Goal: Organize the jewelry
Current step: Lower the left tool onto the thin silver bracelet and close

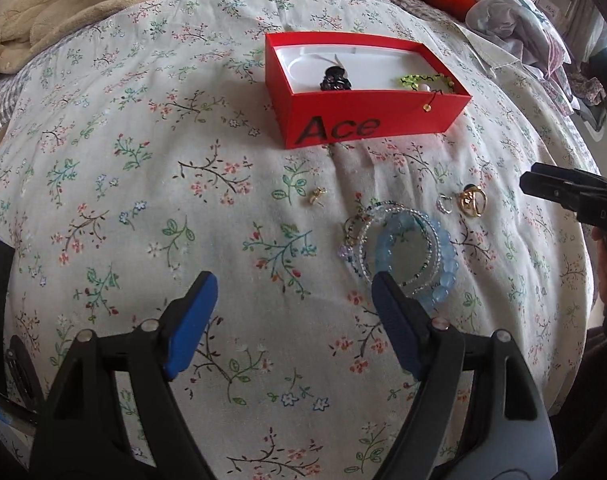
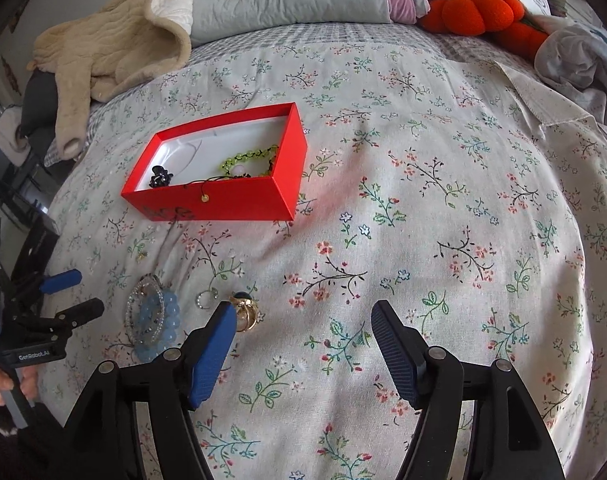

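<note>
Floral bedspread (image 1: 143,200) carries red box (image 1: 367,120), blue bracelets (image 1: 419,256), perhaps rings (image 1: 471,200).

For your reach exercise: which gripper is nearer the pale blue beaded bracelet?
Left. The left gripper has one finger overlapping the blue bracelet in its view. The right gripper sits further off, beyond the gold ring.

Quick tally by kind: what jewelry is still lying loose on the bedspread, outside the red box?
Bracelets, overlapping: 2, a blue bead bracelet and a clear beaded bangle
Gold rings: 1, gold ring
Silver rings: 1, silver ring
Gold earrings: 1, gold earring
Total: 5
</note>
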`<state>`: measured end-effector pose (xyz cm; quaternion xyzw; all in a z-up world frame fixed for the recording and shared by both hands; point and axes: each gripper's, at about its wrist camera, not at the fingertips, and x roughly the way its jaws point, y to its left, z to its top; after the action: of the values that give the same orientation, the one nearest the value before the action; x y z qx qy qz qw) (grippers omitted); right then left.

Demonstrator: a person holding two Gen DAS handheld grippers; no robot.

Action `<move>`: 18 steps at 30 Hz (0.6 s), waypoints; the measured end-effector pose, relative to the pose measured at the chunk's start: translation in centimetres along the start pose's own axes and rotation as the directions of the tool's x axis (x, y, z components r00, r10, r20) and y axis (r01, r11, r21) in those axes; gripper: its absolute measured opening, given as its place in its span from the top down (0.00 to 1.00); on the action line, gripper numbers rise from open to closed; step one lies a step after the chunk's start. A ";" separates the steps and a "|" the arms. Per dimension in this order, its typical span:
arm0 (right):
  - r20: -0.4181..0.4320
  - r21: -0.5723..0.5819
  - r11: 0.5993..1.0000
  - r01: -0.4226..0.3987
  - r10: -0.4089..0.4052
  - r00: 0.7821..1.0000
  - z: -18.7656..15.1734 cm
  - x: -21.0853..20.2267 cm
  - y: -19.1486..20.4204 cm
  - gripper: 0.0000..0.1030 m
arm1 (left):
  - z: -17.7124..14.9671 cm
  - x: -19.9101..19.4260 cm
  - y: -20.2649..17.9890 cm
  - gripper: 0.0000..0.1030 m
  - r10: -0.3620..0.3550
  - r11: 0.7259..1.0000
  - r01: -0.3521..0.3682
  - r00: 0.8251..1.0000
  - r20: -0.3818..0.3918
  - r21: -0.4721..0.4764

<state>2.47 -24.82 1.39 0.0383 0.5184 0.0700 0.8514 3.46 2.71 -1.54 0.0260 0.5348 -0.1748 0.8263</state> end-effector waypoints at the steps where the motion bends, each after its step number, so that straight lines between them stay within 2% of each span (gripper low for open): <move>1: -0.006 -0.001 1.000 0.005 -0.005 1.000 -0.1 0.2 0.0 0.31 | -0.1 0.2 0.0 0.24 -0.048 0.999 0.048 0.999 -0.020 -0.010; 3: -0.027 -0.007 1.000 0.008 -0.008 1.000 -0.4 0.8 0.1 0.31 | 0.0 0.6 -0.1 0.45 -0.116 0.993 0.114 0.992 -0.045 -0.034; 6: -0.055 -0.017 1.000 0.015 -0.016 0.998 -1.0 1.5 0.5 0.31 | 0.2 1.1 -0.6 0.64 -0.143 0.989 0.141 0.988 -0.064 -0.038; 8: -0.072 -0.026 1.000 0.012 -0.014 0.997 -1.2 2.0 0.9 0.31 | 0.4 1.5 -0.9 0.72 -0.161 0.986 0.158 0.984 -0.073 -0.050; 12: -0.079 -0.045 0.999 0.005 -0.008 0.997 -1.5 2.1 1.7 0.31 | 0.9 2.2 -1.2 0.74 -0.198 0.978 0.190 0.977 -0.079 -0.090; 16: -0.081 -0.057 0.998 -0.007 0.003 0.997 -1.5 2.0 2.5 0.31 | 1.3 3.0 -1.7 0.74 -0.163 0.985 0.157 0.982 -0.090 -0.078; 18: -0.082 -0.062 0.998 -0.009 0.004 0.997 -1.6 2.1 2.8 0.31 | 1.5 3.4 -1.7 0.82 -0.157 0.985 0.150 0.983 -0.098 -0.083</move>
<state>1.79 -21.76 -0.75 0.0103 0.5503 0.0903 0.8300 5.42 -0.14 -3.68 -0.0374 0.5836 -0.2161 0.7818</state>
